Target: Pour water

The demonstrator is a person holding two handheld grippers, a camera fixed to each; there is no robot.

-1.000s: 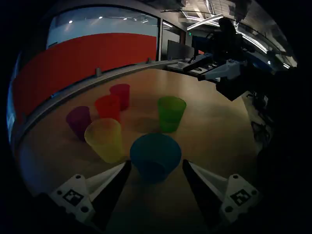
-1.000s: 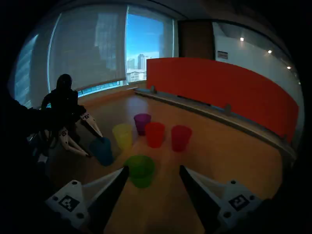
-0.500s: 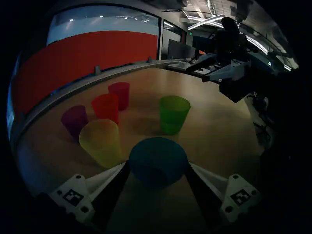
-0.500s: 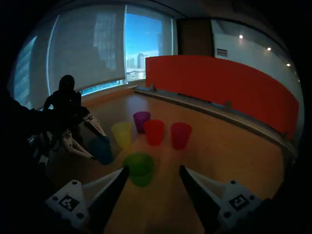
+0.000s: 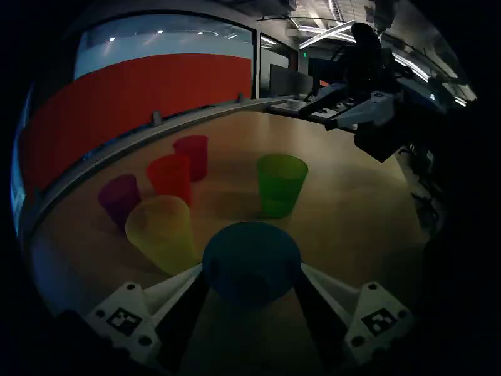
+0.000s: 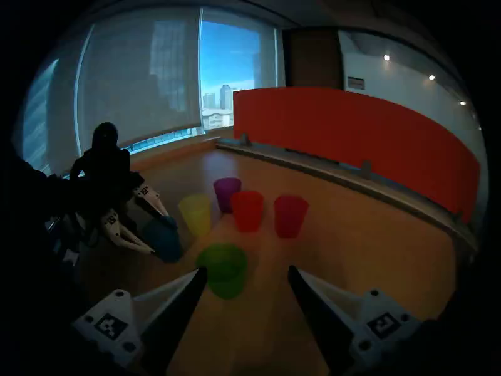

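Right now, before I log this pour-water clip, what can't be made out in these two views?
1. Water: the left gripper view is too dim to show whether the blue cup or the green cup holds any.
2. Grip: whether the left gripper presses the blue cup on both sides; the cup's rim hides the contact.
3. Right gripper view: that grip is small and dark, and the person behind it is a backlit silhouette.

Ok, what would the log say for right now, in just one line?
left claw: closed on blue cup | right claw: open, green cup just ahead of it | pour: not yet
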